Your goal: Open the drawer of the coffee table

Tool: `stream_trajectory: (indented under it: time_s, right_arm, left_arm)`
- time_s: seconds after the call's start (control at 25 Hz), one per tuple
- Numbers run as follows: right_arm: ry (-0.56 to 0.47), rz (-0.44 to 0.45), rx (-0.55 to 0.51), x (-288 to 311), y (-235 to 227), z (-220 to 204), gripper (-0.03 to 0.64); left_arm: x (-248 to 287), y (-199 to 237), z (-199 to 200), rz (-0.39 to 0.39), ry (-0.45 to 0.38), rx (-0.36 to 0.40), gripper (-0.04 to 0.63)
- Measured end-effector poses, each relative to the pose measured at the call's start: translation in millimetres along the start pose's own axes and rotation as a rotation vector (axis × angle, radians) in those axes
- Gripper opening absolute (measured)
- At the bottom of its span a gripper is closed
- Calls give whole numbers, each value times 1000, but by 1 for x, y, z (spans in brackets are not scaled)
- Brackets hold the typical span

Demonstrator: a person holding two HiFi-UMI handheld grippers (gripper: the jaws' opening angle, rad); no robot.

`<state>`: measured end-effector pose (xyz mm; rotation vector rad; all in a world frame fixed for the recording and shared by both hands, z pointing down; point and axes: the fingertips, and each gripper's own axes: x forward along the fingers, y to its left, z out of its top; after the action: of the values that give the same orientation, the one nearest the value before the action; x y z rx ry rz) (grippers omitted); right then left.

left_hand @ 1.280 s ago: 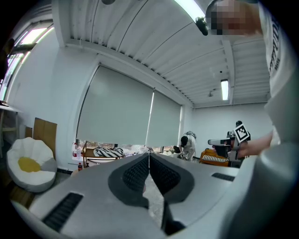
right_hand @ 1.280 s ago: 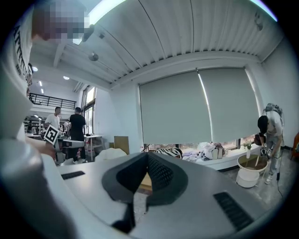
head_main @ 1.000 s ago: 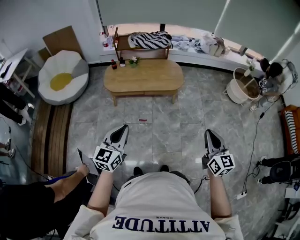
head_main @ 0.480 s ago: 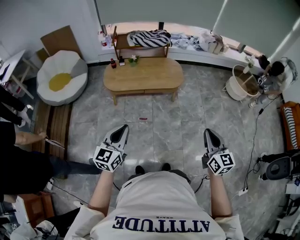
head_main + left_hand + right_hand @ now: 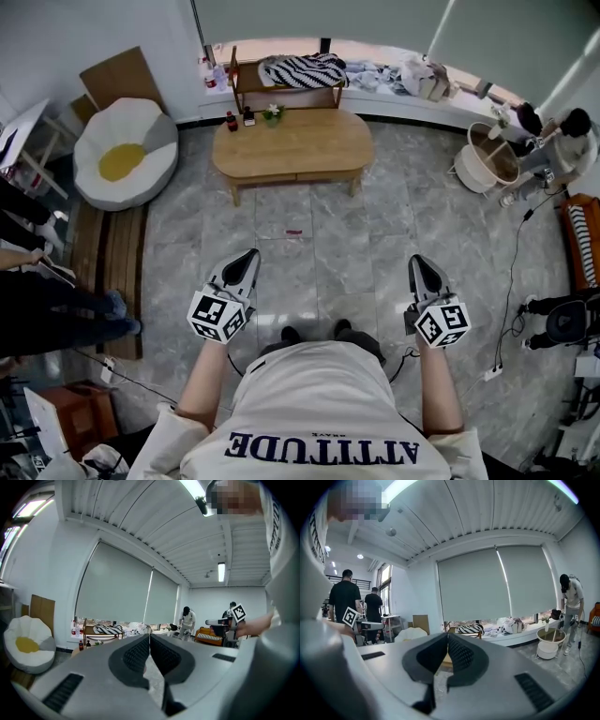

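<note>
The oval pale-wood coffee table (image 5: 292, 145) stands at the far side of the room by the window ledge, well apart from both grippers. Its drawer (image 5: 295, 176) looks shut. I take the panel in the near apron for its front, but it's too small here to make out a handle.

The left gripper (image 5: 246, 261) and right gripper (image 5: 419, 265) are held out level on either side of my operator's body. On each the jaws are pressed together with nothing between them, which I read as a carrying posture for the approach.

The grey marble-tile floor (image 5: 328, 253) between me and the table's near long edge is open, with only a small red scrap (image 5: 294, 232) lying on it. The white egg-shaped beanbag (image 5: 122, 155) flanks the table on the left and a cream round tub (image 5: 487, 169) on the right, so a straight line to the middle is safest. The tabletop overhangs the apron, so I'd come in low under that lip.
</note>
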<state>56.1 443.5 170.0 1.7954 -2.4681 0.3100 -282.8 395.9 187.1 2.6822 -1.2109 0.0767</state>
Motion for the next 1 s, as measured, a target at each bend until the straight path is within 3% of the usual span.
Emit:
stream_trajectory:
  time_s: [0.52,1.0]
  right_arm:
    - [9,-17,-3,10,27,-7,18]
    - [40,21,19,73,-7,-5,18]
  left_arm:
    - [-12,27,-2,-19,-6,-6,20]
    - [35,53,4,20,6,-10,20]
